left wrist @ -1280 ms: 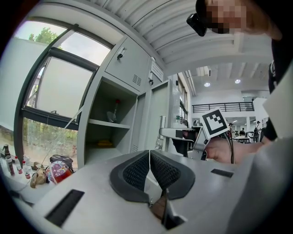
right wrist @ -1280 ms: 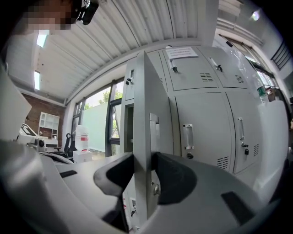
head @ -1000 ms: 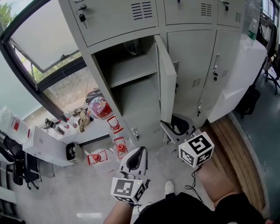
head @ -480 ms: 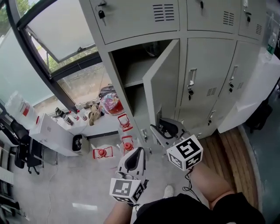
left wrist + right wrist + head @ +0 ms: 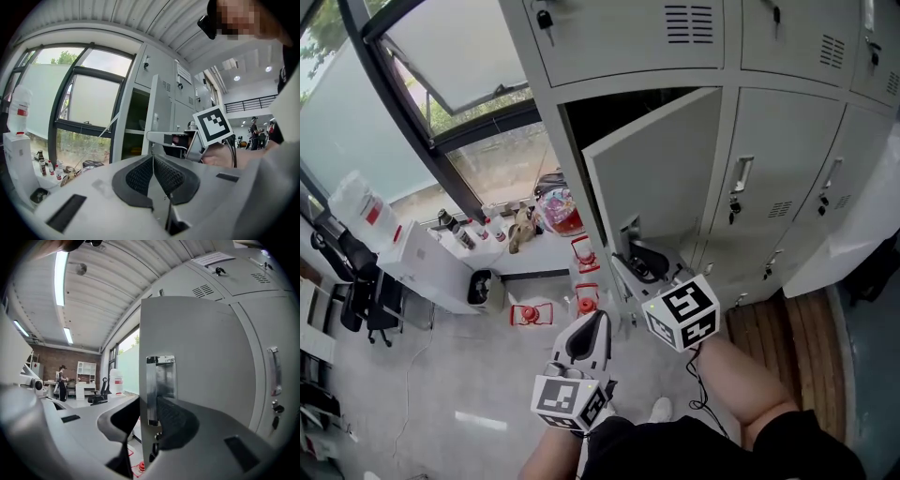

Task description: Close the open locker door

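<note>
The grey locker door [image 5: 666, 178] stands partly open in front of its dark compartment [image 5: 609, 108]. My right gripper [image 5: 633, 262], with its marker cube [image 5: 680, 312], is at the door's lower free edge. In the right gripper view the door [image 5: 201, 357] runs between the jaws, one jaw on each face, beside the metal handle [image 5: 161, 380]. The right gripper [image 5: 147, 420] is closing on that edge and its pads [image 5: 176, 420] touch the door. My left gripper [image 5: 589, 323] hangs low over the floor, away from the lockers. It is shut and holds nothing [image 5: 152, 161].
Closed lockers [image 5: 769, 178] stand to the right of the open one. Red items [image 5: 530, 312] lie on the floor by the locker base. A white box [image 5: 422, 267] and a chair [image 5: 356, 281] stand at the left under the window. A wooden platform [image 5: 797, 328] lies at the right.
The door has swung from nearly edge-on to well across the opening. My right gripper has moved left with the door's edge. The left gripper has stayed low.
</note>
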Available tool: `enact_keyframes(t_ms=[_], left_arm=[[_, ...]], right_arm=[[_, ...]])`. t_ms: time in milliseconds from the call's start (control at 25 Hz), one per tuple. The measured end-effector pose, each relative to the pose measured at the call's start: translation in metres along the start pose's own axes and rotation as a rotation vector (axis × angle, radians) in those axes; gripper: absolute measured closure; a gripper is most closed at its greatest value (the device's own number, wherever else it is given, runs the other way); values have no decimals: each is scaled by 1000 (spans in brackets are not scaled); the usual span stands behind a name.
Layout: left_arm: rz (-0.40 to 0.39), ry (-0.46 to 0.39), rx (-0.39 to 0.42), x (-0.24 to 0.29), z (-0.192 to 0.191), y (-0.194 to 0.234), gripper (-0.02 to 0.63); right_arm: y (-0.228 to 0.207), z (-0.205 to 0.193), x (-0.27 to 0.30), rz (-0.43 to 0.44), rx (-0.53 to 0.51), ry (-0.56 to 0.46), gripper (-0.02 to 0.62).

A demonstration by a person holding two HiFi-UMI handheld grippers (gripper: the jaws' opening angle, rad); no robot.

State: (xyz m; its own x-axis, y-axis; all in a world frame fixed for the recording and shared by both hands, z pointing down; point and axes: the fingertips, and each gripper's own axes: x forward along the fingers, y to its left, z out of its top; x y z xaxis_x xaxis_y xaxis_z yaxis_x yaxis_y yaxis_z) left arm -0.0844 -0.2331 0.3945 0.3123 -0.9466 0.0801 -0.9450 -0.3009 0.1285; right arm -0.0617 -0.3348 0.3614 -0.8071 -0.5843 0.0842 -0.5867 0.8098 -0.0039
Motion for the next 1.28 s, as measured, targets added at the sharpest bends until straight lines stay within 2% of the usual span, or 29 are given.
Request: enact_keyframes(t_ms=[240, 480, 880, 1280], left_arm=[[-4, -1, 0, 12, 3, 12, 584], [-41, -5, 14, 24, 7, 32, 584], [-92, -13, 42, 44, 24, 65, 584], [-128, -3, 41, 59, 22, 79, 584]], right_arm=[[-6, 1, 25, -12, -3, 3, 426], [-14, 1, 49, -49, 3, 9, 425], [-34, 5, 90, -105, 23, 16, 448], [-48, 6, 111, -139, 19, 24, 466]])
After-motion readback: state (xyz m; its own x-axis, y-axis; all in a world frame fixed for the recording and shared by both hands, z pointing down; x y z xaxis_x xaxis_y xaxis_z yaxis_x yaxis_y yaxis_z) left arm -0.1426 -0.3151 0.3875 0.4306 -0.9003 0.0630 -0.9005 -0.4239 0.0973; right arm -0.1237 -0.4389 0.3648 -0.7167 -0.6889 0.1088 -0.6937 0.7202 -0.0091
